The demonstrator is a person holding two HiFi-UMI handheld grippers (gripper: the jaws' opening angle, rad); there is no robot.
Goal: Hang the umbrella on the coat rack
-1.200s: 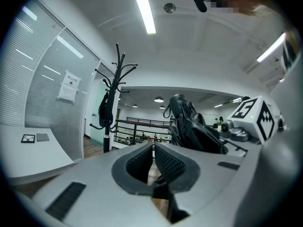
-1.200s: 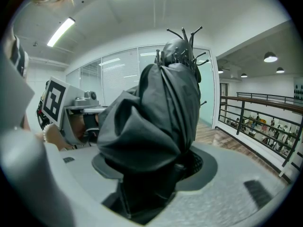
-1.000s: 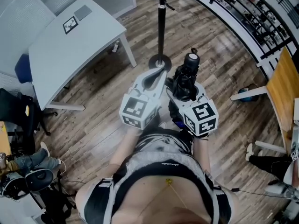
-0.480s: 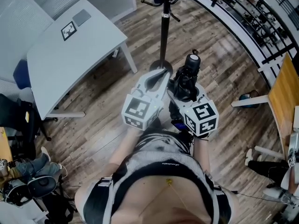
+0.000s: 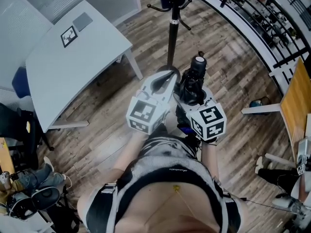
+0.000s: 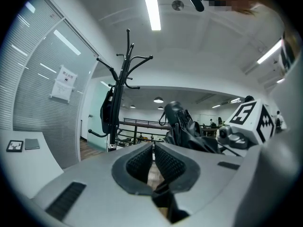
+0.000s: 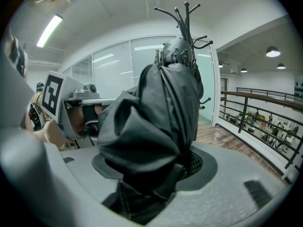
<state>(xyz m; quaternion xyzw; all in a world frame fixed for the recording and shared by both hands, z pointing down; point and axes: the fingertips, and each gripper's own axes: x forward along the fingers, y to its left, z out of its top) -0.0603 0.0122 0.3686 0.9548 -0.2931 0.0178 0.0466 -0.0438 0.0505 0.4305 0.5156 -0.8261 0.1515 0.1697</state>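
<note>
Closest to the camera, the left tongs (image 5: 166, 75) have their ribbed pads pressed together, with only a thin slit and nothing between them. Just beside them, the right tongs (image 5: 191, 95) are pinching the folded black umbrella (image 5: 195, 77) at its lower part. The umbrella stands almost upright, its loose cloth bulges over the jaws, and its round end points up. In the left gripper view the umbrella (image 6: 183, 123) shows to the right of the closed pads, beside the other marker cube.

Under both tools lies a wooden plank floor (image 5: 228, 67). To the left stands a white surface (image 5: 58, 76) on thin white legs; it carries a square marker card (image 5: 69, 36) and a grey pad (image 5: 81, 21), near each other at its far end. A blue chair (image 5: 21, 81) is at its left edge.

Farther ahead, the black coat rack (image 5: 171, 35) stands on a round base, apart from the umbrella, and a dark item (image 6: 106, 111) hangs on it. Behind it are a glass wall with blinds (image 6: 33, 103), a black railing (image 5: 262, 13) and long ceiling lamps (image 6: 151, 6).
</note>
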